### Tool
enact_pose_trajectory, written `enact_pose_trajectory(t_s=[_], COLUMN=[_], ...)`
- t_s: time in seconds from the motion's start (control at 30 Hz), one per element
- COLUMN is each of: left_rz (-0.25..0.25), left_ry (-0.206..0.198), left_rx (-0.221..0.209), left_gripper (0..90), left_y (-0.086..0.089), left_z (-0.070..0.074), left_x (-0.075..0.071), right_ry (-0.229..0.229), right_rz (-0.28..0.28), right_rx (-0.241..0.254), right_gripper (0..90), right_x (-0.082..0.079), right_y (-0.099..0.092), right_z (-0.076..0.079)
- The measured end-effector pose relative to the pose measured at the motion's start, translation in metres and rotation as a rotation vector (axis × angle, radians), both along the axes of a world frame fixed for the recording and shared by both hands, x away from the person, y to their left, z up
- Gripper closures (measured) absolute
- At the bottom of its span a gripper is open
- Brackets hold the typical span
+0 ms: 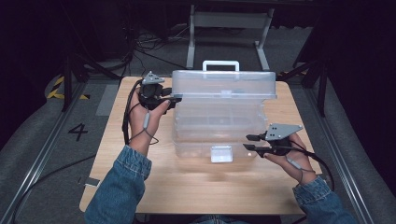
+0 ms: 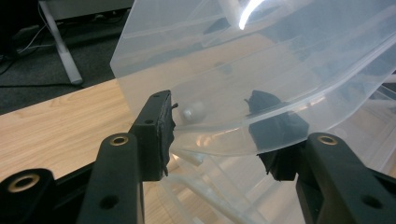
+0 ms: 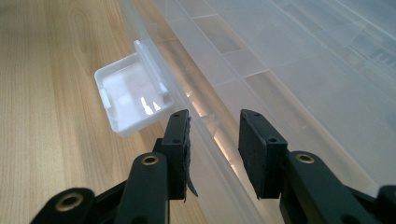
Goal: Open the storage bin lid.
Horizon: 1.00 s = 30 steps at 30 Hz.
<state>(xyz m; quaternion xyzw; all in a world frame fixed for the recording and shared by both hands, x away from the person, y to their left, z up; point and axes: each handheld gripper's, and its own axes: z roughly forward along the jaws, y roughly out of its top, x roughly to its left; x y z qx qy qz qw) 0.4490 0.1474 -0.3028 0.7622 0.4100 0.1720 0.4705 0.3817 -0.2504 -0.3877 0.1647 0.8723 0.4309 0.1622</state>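
A clear plastic storage box (image 1: 215,126) stands in the middle of the wooden table (image 1: 187,186), its lid (image 1: 224,84) swung up at the back. My left gripper (image 1: 173,100) is at the lid's left end. In the left gripper view the lid's rounded corner (image 2: 261,84) lies between the jaws of the left gripper (image 2: 215,126), one pad in front of it and one showing dark through it, both against the plastic. My right gripper (image 1: 248,142) is at the box's front right. Its jaws, in the right gripper view (image 3: 215,140), straddle the front wall (image 3: 205,116) with gaps on both sides.
A white latch (image 1: 221,154) hangs open at the box's front middle; it also lies left of my jaws as the latch (image 3: 133,93) in the right gripper view. A white handle (image 1: 220,64) tops the lid. Bare wood lies in front of the box. A table frame stands behind.
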Motion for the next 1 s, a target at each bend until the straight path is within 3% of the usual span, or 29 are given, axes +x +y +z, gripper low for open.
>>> enact_pose_trajectory(t_s=[0.03,0.1,0.67,0.77,1.0], left_rz=[-0.002,0.04,0.097,0.106,0.113], left_ry=[-0.007,-0.058,-0.09,-0.102,-0.117], left_rx=[-0.004,0.012,-0.024,-0.051,-0.066], left_gripper=[50.9,55.1,55.5,54.0,52.0], left_y=[0.001,0.0,-0.006,-0.007,-0.007], left_z=[0.0,0.003,0.017,0.016,0.015], left_x=[0.002,0.003,0.031,0.033,0.035], right_ry=[0.0,0.001,0.024,0.038,0.074], right_rz=[0.001,0.004,0.023,0.037,0.084], right_rx=[-0.001,-0.008,-0.057,-0.107,-0.194], right_gripper=[64.2,63.8,59.2,58.3,60.1], right_x=[0.0,0.002,0.01,0.014,0.022], right_y=[0.0,0.001,0.005,0.008,0.014], right_z=[0.0,0.001,-0.002,-0.003,-0.01])
